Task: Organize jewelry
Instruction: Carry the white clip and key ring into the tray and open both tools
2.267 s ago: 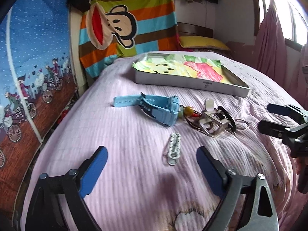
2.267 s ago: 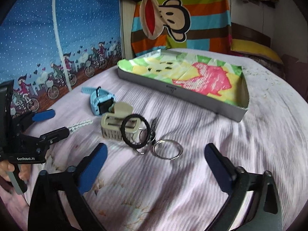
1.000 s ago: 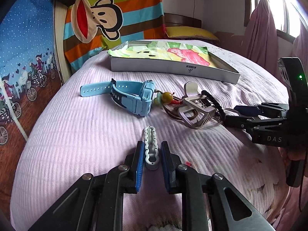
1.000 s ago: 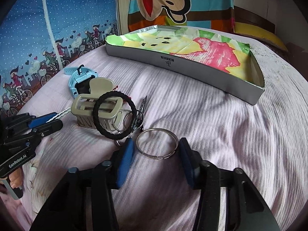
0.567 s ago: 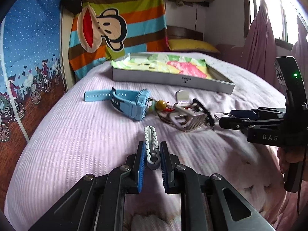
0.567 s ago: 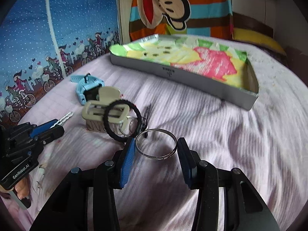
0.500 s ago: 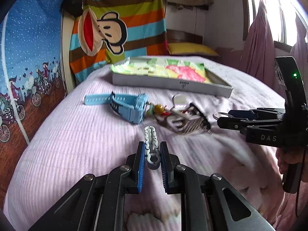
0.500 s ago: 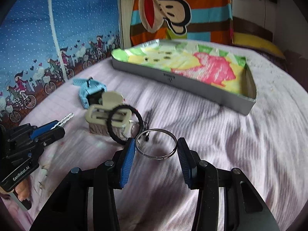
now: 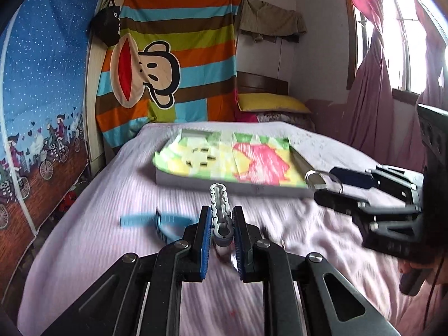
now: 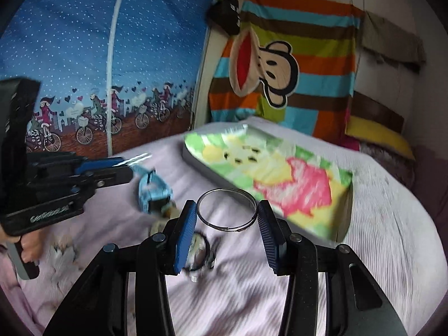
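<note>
1. The left gripper (image 9: 221, 232) is clamped on a small silver wavy-edged clip (image 9: 220, 210), which sticks out past the blue pads (image 9: 206, 235) toward 12 o'clock, lifted above the bed.
2. The right gripper (image 10: 226, 224) is clamped on a metal key ring (image 10: 226, 210), pinched edge to edge between its blue pads (image 10: 184, 235) and held clear of the bed.
3. In the left wrist view, the right gripper (image 9: 333, 186) comes in from 3 o'clock, with the key ring (image 9: 322, 177) at its tips.
4. The shallow grey tray (image 9: 196, 183), lined with green, yellow and pink paper, lies at 12 o'clock from both tools, on the lilac bedspread (image 9: 98, 238).
5. A light blue watch (image 10: 152, 193) lies on the bedspread at 10 o'clock from the right gripper; it is blurred.
6. Below the key ring lies a blurred heap of dark rings (image 10: 200, 252); its details cannot be made out.
7. A striped monkey-face cloth (image 9: 168, 64) hangs on the far wall at 12 o'clock.
</note>
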`<state>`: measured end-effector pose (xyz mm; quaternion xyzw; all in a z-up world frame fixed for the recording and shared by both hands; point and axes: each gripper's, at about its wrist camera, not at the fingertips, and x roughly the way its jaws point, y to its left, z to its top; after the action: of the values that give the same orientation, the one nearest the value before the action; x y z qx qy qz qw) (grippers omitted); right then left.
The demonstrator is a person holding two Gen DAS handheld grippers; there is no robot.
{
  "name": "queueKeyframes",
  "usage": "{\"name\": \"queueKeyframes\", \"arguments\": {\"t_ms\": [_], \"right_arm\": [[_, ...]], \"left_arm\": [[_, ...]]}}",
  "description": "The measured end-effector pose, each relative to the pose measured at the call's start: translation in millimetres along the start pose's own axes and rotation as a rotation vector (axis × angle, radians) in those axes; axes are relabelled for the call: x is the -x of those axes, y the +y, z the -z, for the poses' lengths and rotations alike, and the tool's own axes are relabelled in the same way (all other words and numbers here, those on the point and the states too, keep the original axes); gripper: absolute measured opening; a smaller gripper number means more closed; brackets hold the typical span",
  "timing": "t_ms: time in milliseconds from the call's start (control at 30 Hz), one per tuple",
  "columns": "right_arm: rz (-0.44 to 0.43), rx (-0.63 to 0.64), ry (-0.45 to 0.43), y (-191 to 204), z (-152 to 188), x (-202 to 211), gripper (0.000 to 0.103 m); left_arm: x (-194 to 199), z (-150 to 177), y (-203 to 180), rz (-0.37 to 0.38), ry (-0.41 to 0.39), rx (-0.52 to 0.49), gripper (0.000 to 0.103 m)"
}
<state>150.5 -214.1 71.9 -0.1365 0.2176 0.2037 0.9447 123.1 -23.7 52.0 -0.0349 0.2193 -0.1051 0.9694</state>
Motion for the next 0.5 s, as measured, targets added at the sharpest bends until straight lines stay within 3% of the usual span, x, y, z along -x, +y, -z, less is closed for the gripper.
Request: {"name": "queueKeyframes", "arguments": {"t_ms": [200,500], "right_arm": [[0.008,-0.026,-0.02,-19.3,-30.8,-30.1,0.04],[0.008,-0.173,0.107,-59.3,-27.0,-135.6,0.04]], "left_arm": [[-43.0,-39.9,15.5,-0.005,0.019,0.003,0.014],[-150.3,-72.2,57.6,0.016,0.158,0.075,0.014]]}}
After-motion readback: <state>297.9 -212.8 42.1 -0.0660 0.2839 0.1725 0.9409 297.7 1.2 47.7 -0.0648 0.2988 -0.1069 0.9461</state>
